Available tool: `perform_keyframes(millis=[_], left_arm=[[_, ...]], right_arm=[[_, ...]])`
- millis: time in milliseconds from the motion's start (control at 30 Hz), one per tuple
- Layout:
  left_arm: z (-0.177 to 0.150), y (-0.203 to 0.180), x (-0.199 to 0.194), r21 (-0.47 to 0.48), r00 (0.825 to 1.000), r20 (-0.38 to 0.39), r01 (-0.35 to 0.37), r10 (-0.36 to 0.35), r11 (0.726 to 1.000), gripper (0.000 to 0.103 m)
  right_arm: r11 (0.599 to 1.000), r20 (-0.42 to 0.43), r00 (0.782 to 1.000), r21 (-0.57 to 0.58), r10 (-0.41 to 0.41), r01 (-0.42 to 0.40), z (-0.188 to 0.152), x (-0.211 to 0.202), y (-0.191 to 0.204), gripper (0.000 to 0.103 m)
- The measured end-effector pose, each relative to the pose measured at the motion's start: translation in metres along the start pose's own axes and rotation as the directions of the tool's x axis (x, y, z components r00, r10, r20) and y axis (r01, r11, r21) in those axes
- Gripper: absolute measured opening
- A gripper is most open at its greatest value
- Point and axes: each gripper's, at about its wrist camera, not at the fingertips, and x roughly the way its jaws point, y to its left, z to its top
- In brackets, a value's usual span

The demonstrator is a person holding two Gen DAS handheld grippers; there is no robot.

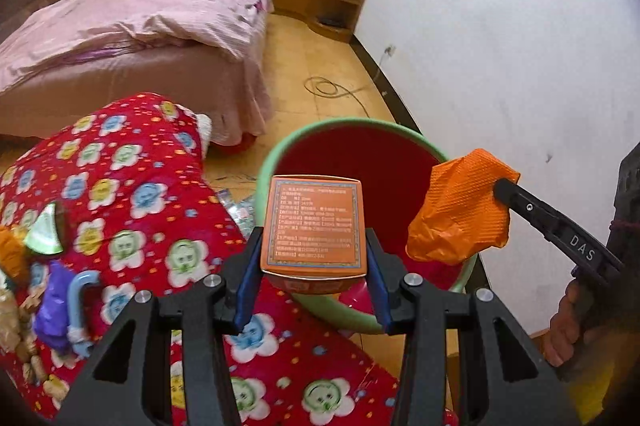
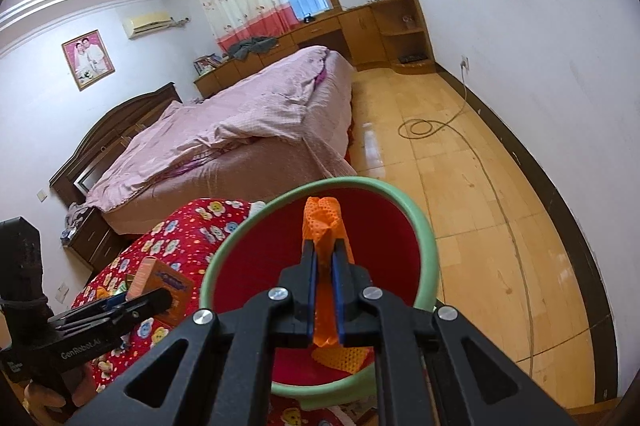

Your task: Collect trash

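I'm seeing a pink-quilted bed (image 2: pixel 256 130) sitting left, cable (image 2: pixel 424 128) coiling on the floor, framed portrait (image 2: pixel 88 59) hanging

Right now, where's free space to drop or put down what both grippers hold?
Free: the red inside of the basin, ringed by its green rim; the left gripper holds the orange box and the right gripper the orange glove above it. Also the red blanket between basin and toys. Crowded: the blanket's left edge, with toys and wrappers.

"DAS" can be read in white on the right gripper (image 1: pixel 496 188) arm, "GenRobot.AI" on the left gripper (image 2: pixel 150 300) body. The orange box (image 1: pixel 314 226) is covered in print too blurry to read.
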Motion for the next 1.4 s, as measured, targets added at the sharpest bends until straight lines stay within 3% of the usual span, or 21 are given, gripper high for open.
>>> perform_keyframes(millis=[167, 400, 967, 1400], left_arm=[[0.000, -0.011, 0.014, 0.038, 1.000, -0.023, -0.001, 0.002, 0.999, 0.052], [-0.001, -0.011, 0.015, 0.049, 1.000, -0.013, -0.014, 0.015, 0.999, 0.054], [-0.026, 0.033, -0.039, -0.090, 0.997, 0.040, -0.058, 0.062, 0.994, 0.054], [-0.055, 0.101, -0.093, -0.225, 0.977, 0.085, -0.174, 0.197, 0.959, 0.054]], right_arm=[[1.000, -0.018, 1.000, 0.014, -0.002, 0.002, -0.004, 0.006, -0.010, 0.012], [0.999, -0.010, 1.000, 0.031, 0.006, -0.006, -0.005, 0.006, -0.013, 0.024], [0.998, -0.023, 0.998, 0.004, 0.060, -0.060, -0.018, -0.019, 0.021, 0.030], [0.990, -0.079, 0.988, -0.038, 0.136, -0.139, -0.042, -0.016, 0.077, 0.042]])
